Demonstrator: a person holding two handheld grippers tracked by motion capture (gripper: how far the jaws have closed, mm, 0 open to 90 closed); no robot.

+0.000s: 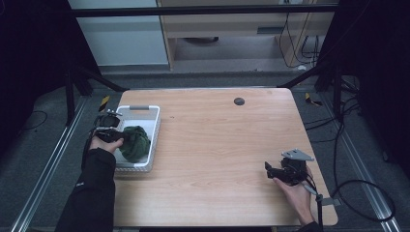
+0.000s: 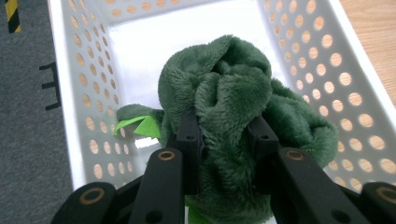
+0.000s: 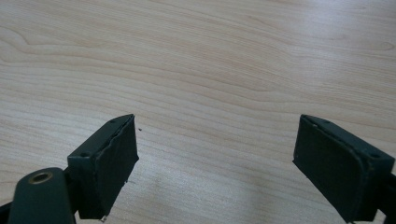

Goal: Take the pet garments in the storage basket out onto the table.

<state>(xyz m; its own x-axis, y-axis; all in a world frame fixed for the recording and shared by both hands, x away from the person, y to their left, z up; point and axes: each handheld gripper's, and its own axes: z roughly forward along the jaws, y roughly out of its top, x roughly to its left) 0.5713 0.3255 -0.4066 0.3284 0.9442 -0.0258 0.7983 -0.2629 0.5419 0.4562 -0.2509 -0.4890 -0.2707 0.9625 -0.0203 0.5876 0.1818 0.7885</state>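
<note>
No readable text, brand or number anywhere. Only marks: yellow-black hazard tape (image 2: 11, 14) and a black E-shaped mark (image 2: 50, 86) on the grey floor (image 2: 28, 154).

Left gripper (image 2: 226, 140) clamped tight; right gripper (image 3: 215, 163) gapes wide.

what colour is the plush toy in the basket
Dark green, with a bright green tab at its side; the plush toy shows best in the left gripper view.
</note>
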